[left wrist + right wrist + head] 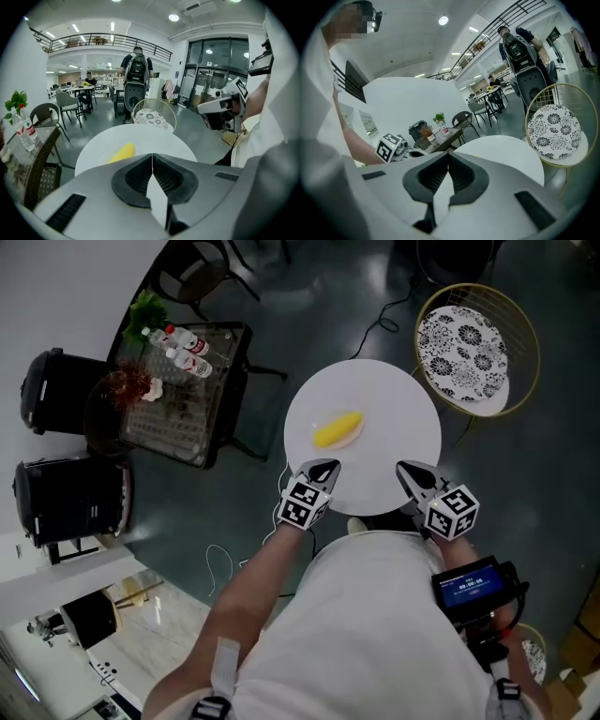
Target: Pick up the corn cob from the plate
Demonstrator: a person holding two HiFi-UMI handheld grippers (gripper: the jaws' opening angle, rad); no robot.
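A yellow corn cob (pixel 337 429) lies on a pale plate that barely stands out from the round white table (pixel 398 404). In the left gripper view the corn cob (pixel 123 152) sits just beyond the jaws, to their left. My left gripper (pixel 325 468) hovers at the table's near edge, a short way below the cob, its jaws shut with nothing between them (pixel 152 155). My right gripper (pixel 406 469) is at the near edge further right, its jaws also shut and empty (pixel 449 153). Neither gripper touches the cob.
A gold wire chair with a patterned cushion (pixel 463 351) stands beyond the table at right. A glass side table (pixel 202 413) with bottles and a plant is at left, with two black bins (pixel 58 390) further left. A person with a backpack (pixel 137 69) stands far off.
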